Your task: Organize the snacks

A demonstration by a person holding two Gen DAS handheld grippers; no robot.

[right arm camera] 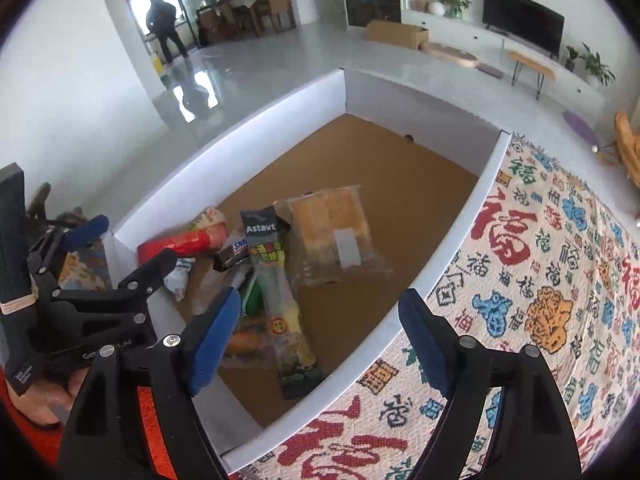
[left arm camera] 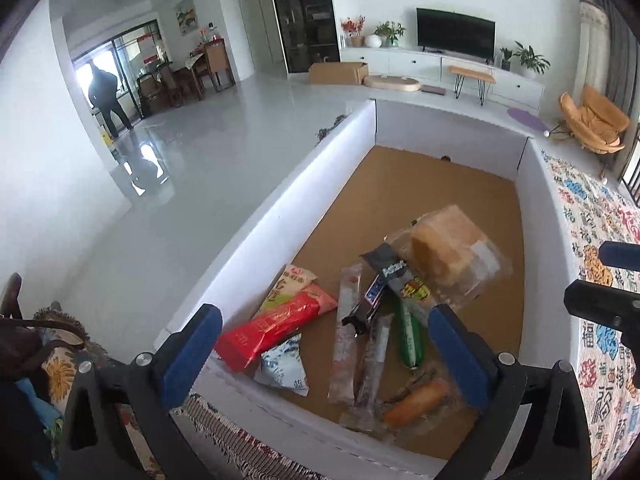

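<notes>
A white-walled cardboard box (left arm camera: 256,236) holds several snacks at its near end: a red packet (left arm camera: 276,324), a white-blue packet (left arm camera: 282,368), clear sticks (left arm camera: 346,336), a green stick (left arm camera: 410,336), an orange sausage (left arm camera: 416,400), a black-topped bag (left arm camera: 396,276) and clear-wrapped bread (left arm camera: 448,252). My left gripper (left arm camera: 328,354) hangs open and empty above the near end. My right gripper (right arm camera: 320,336) is open and empty over the box's (right arm camera: 452,236) right wall; the bread (right arm camera: 332,228) and black-topped bag (right arm camera: 276,280) lie ahead. The left gripper also shows in the right wrist view (right arm camera: 128,244).
The box sits on a patterned cloth (right arm camera: 540,280) with red and blue characters. Beyond is a glossy grey floor (left arm camera: 200,152), a TV unit (left arm camera: 456,36), a brown carton (left arm camera: 338,73), an orange chair (left arm camera: 592,124) and a person (left arm camera: 106,96) at the far window.
</notes>
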